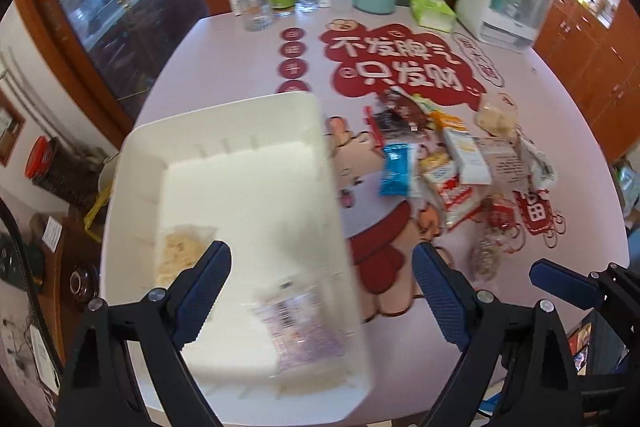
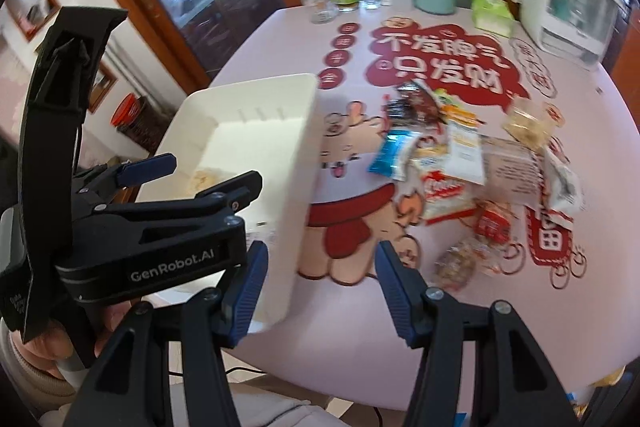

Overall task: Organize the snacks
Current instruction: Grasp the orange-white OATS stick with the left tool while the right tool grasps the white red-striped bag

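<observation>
Left wrist view: the left tool [image 1: 320, 283] is seen spread wide and grasping nothing, poised above the near end of the white bin [image 1: 224, 131], which sits at the left side of the bench [image 1: 224, 59]. Two packets are already seen inside the bin: a clear bag of pale snack [image 1: 180, 251] beside the left finger, and a purple-printed packet [image 1: 300, 327] near the front wall. To the right of the bin, a loose pile is left on the bench, including a blue packet [image 1: 394, 169], a red and white packet [image 1: 456, 199], a dark wrapper [image 1: 400, 115] and a small clear packet [image 1: 486, 257] nearest the tool. At the lower right edge, part of the right tool [image 1: 568, 285] is visible.

Right wrist view: the right tool [image 2: 320, 287] is seen partly spread with nothing between its fingers, held over the bench between the bin's corner and the pile. The left tool [image 2: 192, 175] is seen from the side over the bin, released, with a hand [image 2: 48, 343] gripping its handle. The pile is shown untouched well to the right of the bin.

As a judgement, the sorting is barely begun: two items are binned, and most snacks remain to be moved
</observation>
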### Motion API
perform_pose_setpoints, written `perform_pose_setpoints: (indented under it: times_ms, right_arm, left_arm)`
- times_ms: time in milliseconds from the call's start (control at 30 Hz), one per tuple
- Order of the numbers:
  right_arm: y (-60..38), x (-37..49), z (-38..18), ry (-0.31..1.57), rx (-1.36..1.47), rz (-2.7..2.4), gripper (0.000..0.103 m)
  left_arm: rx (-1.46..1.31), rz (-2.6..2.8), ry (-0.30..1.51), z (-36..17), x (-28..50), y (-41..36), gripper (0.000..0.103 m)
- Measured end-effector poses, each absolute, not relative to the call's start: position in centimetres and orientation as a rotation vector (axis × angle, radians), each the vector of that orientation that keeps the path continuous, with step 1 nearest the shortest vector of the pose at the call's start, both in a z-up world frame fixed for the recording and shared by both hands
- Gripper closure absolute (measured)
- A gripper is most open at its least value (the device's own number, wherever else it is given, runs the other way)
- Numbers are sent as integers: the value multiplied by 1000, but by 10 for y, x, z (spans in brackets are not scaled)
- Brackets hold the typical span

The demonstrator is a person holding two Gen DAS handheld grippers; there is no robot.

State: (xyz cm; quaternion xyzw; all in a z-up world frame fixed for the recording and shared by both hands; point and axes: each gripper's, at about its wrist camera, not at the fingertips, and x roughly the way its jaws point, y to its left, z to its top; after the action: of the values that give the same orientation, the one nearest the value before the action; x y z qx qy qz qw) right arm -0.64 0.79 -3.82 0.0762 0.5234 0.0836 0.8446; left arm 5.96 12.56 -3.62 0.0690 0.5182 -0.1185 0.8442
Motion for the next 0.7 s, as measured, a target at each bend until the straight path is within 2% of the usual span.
perform_pose_setpoints:
  times_ms: [367,700]
  right_arm:
    - [-94,-5,-38,1090,241,64,47]
    - [-223,22,-59,1092,318,-83,46]
  left_arm:
    - [183,-321,1098,-36,77,27,12]
    - [198,-340,1123,-69,142,-56,12]
